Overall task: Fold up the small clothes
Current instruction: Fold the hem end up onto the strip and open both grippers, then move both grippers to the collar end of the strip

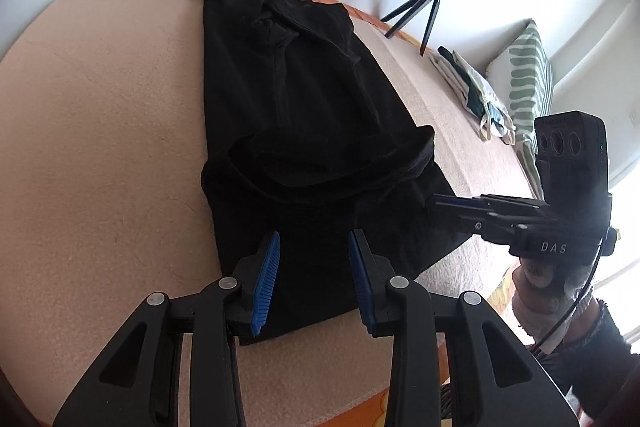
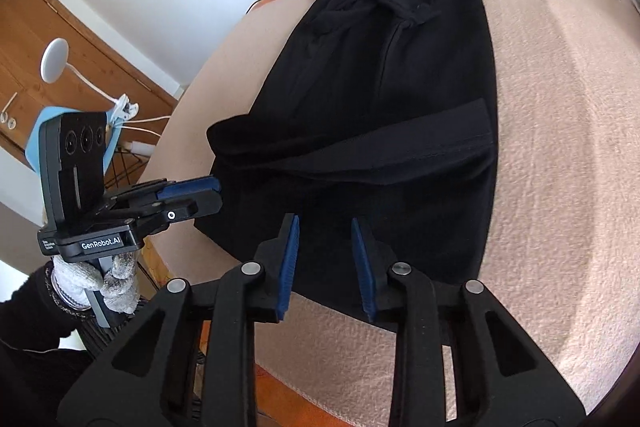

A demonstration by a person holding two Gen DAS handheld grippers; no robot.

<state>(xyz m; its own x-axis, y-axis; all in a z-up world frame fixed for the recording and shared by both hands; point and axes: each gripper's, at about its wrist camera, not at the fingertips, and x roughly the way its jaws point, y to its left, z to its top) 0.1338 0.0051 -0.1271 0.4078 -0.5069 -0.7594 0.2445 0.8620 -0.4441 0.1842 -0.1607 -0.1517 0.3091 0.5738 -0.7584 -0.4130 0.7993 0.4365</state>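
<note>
A black garment [image 1: 304, 115] lies lengthwise on the pink blanket [image 1: 100, 131], its near part folded back over itself. The left tongs [image 1: 314, 267] and right tongs [image 2: 325, 259] both hover over its near edge, blue pads apart.

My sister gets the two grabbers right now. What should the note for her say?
Left gripper: open, holding nothing, over the near end of the black fabric garment.
Right gripper: open, holding nothing, over that same near end.
The garment lies lengthwise on the pinkish-beige blanket, reaching toward its far edge.
Done: it is already narrowed into a long strip, with a fold ridge across its middle.
Left: probably grip the near end and fold it over toward the far end, then smooth it flat.
</note>
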